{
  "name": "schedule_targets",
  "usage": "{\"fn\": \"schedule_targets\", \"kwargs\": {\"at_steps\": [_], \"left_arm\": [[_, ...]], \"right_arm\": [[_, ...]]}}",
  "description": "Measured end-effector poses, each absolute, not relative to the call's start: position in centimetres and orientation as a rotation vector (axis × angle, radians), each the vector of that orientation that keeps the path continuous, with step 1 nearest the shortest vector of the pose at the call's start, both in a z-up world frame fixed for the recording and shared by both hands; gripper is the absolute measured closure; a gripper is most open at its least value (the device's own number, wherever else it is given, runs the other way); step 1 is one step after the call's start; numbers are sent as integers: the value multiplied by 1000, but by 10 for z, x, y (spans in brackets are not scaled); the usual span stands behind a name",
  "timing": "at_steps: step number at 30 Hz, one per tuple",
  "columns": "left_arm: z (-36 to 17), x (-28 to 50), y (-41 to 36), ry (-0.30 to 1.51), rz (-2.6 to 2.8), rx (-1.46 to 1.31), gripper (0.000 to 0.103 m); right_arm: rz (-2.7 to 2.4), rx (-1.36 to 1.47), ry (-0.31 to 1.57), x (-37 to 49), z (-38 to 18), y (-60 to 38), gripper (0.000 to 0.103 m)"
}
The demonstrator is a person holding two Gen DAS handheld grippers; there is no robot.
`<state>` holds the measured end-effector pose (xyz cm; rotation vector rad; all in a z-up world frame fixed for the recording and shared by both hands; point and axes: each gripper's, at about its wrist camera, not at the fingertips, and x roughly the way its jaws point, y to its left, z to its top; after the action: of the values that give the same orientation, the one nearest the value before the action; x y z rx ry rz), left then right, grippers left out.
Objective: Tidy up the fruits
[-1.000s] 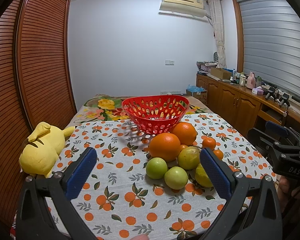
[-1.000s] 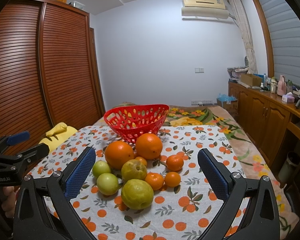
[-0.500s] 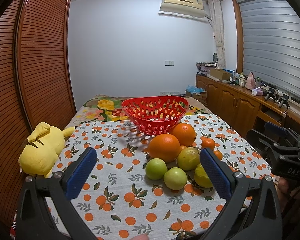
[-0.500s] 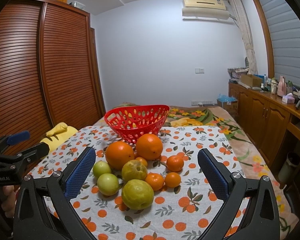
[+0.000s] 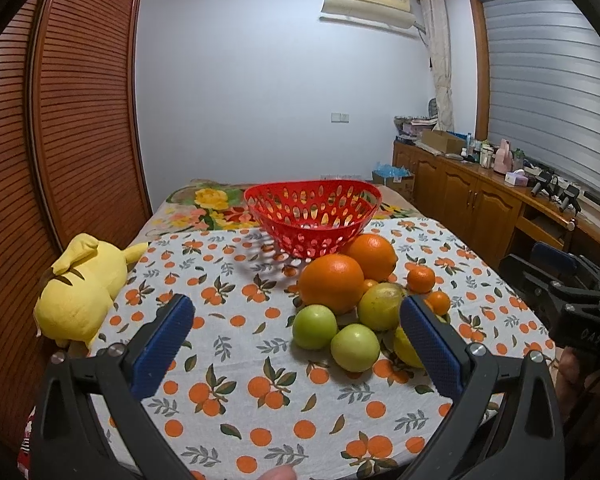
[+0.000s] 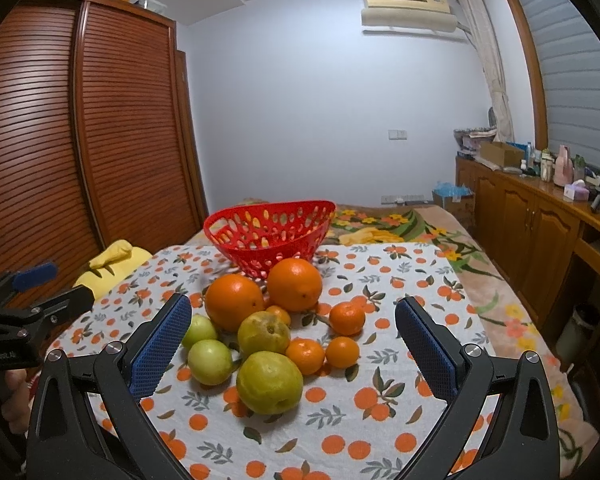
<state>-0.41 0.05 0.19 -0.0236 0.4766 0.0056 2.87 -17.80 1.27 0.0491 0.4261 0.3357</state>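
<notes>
Bare tablecloth (image 5: 236, 376) lies open left of the fruit pile (image 6: 268, 332); the red basket (image 6: 270, 232) stands close behind it; a yellow plush toy (image 5: 80, 292) blocks the left edge.

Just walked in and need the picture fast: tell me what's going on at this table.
A person holds a two-finger gripper in each hand, sorting fruit. The left gripper and right gripper are both open and empty, hovering over the near edge of the table. The red basket looks empty. Two big oranges, green fruits and small tangerines lie piled on the cloth in front of it, untouched.
</notes>
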Motion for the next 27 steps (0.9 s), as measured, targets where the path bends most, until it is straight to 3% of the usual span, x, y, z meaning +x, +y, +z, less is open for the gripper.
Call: {"fn": "schedule_targets", "kwargs": {"at_steps": [11, 20, 27], "left_arm": [[-32, 15, 3, 572, -31, -27, 0], [-55, 27, 4, 621, -94, -46, 0], [-71, 34, 8, 656, -120, -64, 0]], "right_arm": [[370, 26, 476, 43, -8, -177, 0], [431, 14, 580, 60, -41, -169, 9], [472, 1, 657, 72, -62, -158, 10]]}}
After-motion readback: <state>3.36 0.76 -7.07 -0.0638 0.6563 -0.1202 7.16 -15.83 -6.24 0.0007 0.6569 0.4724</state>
